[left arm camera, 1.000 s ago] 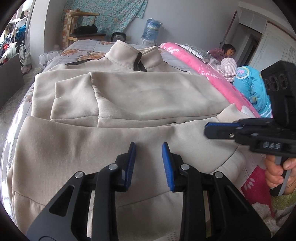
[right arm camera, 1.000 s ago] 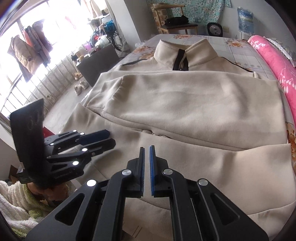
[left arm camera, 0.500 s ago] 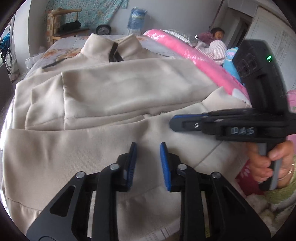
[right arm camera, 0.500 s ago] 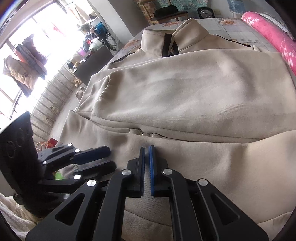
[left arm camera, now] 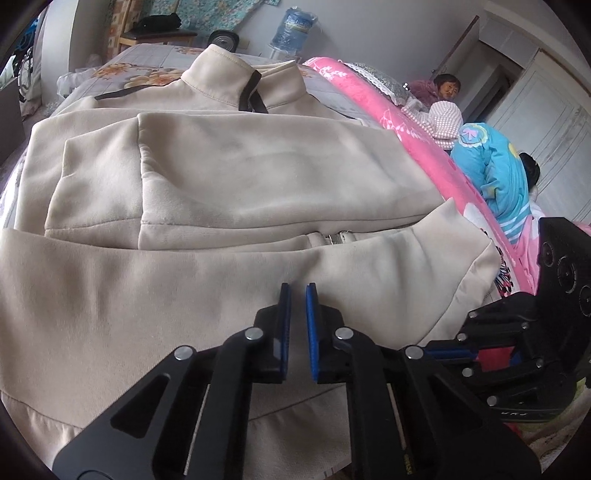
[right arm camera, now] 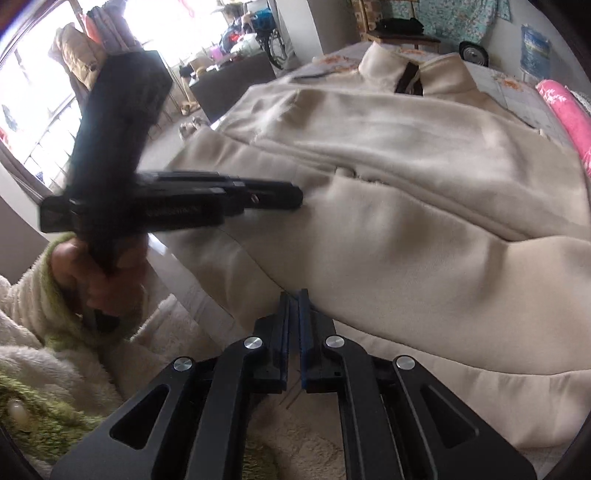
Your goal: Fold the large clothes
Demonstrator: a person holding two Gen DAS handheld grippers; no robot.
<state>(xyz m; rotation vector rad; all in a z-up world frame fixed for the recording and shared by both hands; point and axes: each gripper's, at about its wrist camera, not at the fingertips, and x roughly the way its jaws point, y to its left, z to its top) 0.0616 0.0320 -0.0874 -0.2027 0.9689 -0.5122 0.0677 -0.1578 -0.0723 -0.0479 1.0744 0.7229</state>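
Observation:
A large beige jacket (left arm camera: 258,177) lies spread on the bed, collar (left arm camera: 229,85) far from me, both sleeves folded across its chest. My left gripper (left arm camera: 297,291) hovers over the lower front panel; its jaws are closing, with a narrow gap left and no cloth seen pinched. In the right wrist view the jacket (right arm camera: 406,184) fills the right side. There the left gripper (right arm camera: 291,197) shows blurred, pointing across the hem side. My right gripper (right arm camera: 294,295) is shut, its tips at the jacket's near edge. It also shows low at the right as the right gripper (left arm camera: 436,354).
A pink quilt (left arm camera: 388,122) runs along the bed's right side. Beyond it are a person in blue (left arm camera: 487,173) and another person (left arm camera: 443,85). A water bottle (left arm camera: 291,26) stands behind the bed. A hand in a fuzzy sleeve (right arm camera: 92,280) holds the left gripper.
My left gripper's jaws have narrowed to a slim gap. The right gripper has dropped to the lower right of the left view. In the right view the left gripper has risen over the jacket.

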